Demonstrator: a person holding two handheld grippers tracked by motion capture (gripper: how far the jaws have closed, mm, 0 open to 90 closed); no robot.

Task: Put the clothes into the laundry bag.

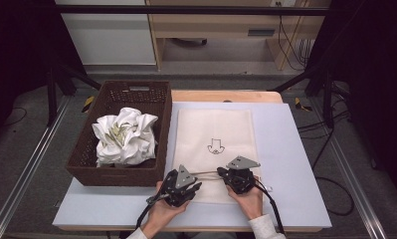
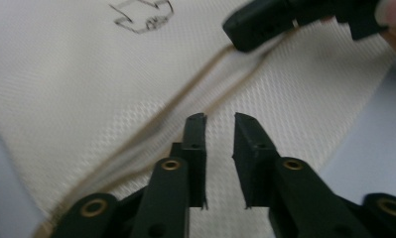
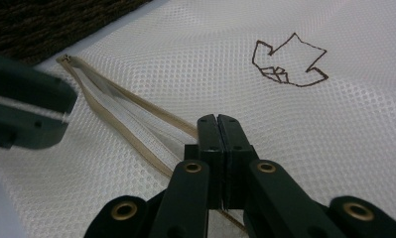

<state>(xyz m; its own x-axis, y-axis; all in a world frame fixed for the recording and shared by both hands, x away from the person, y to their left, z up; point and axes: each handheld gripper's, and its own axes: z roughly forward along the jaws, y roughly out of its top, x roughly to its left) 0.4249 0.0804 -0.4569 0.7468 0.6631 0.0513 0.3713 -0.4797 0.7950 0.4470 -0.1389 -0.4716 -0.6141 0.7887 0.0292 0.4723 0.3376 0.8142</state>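
Bag: a white mesh bag (image 1: 213,149) lies flat on the grey table (image 1: 295,164), just right of the basket (image 1: 121,134), its near end under both grippers.
Zip: a tan zip (image 3: 121,114) runs across that near end, and it's parted, pale lining showing between the two tapes.
Print: a small outline drawing (image 3: 290,62) sits mid-bag, beyond the zip.
Left gripper: the left gripper (image 2: 220,134) hangs over the mesh just short of the zip, jaws apart with a narrow gap, nothing between them.
Right gripper: the right gripper (image 3: 219,124) has its jaws pressed together right at the zip; it looks pinched on the near tape, though the contact point is hidden under the tips.
Basket: crumpled white cloth (image 1: 125,137) heaped inside it, well apart from both hands.
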